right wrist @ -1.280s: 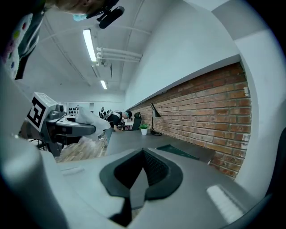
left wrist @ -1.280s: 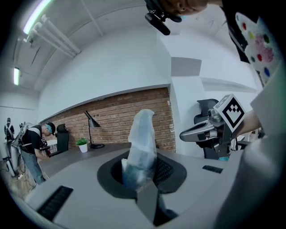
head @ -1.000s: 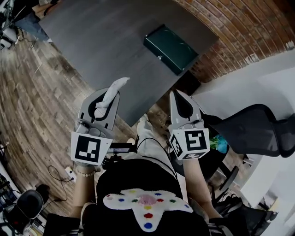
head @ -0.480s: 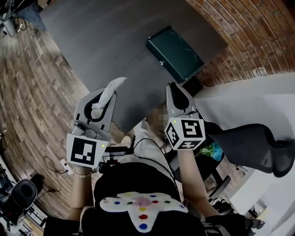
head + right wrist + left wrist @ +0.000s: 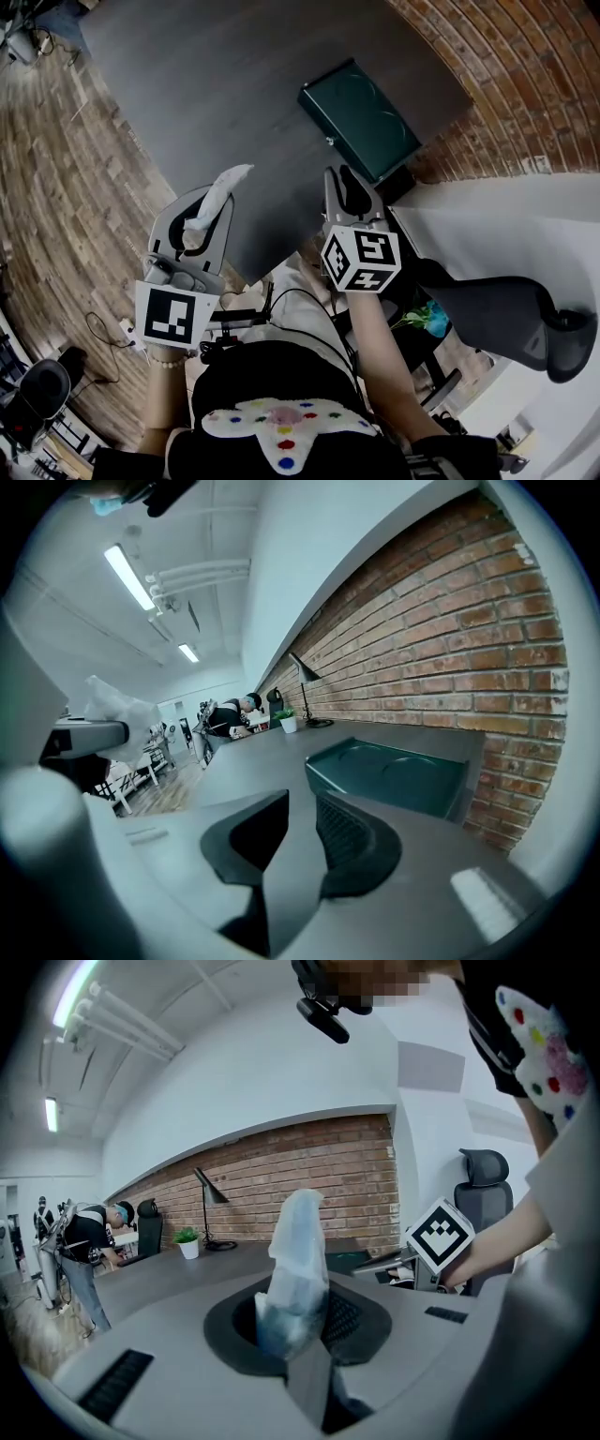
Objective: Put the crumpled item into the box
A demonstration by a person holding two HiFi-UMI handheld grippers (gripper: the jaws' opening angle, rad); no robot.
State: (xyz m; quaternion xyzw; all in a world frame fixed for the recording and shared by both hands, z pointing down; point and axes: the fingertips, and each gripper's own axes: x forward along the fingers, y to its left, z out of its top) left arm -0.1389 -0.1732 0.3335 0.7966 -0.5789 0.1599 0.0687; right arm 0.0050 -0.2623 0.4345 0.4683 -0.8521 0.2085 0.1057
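A crumpled white plastic item (image 5: 221, 192) sticks up from between the jaws of my left gripper (image 5: 210, 212), which is shut on it over the table's near edge. The left gripper view shows the same item (image 5: 298, 1260) pinched upright in that left gripper (image 5: 295, 1321). The dark green box (image 5: 361, 117) lies lid-down on the grey table (image 5: 234, 84), close to the brick wall. My right gripper (image 5: 349, 189) points at the box (image 5: 394, 775) from just short of it. Its jaws have just been opening. The right gripper (image 5: 298, 832) stands open with nothing between the pads.
A brick wall (image 5: 450, 639) runs along the table's right side. A black office chair (image 5: 506, 309) stands to my right, and wooden floor (image 5: 66, 169) lies to the left. A desk lamp (image 5: 302, 682) and a small plant (image 5: 288, 722) sit at the table's far end, near a person (image 5: 234, 712).
Both grippers have moved forward over the table's near edge, the right one closer to the green box. The crumpled item stays in the left gripper.
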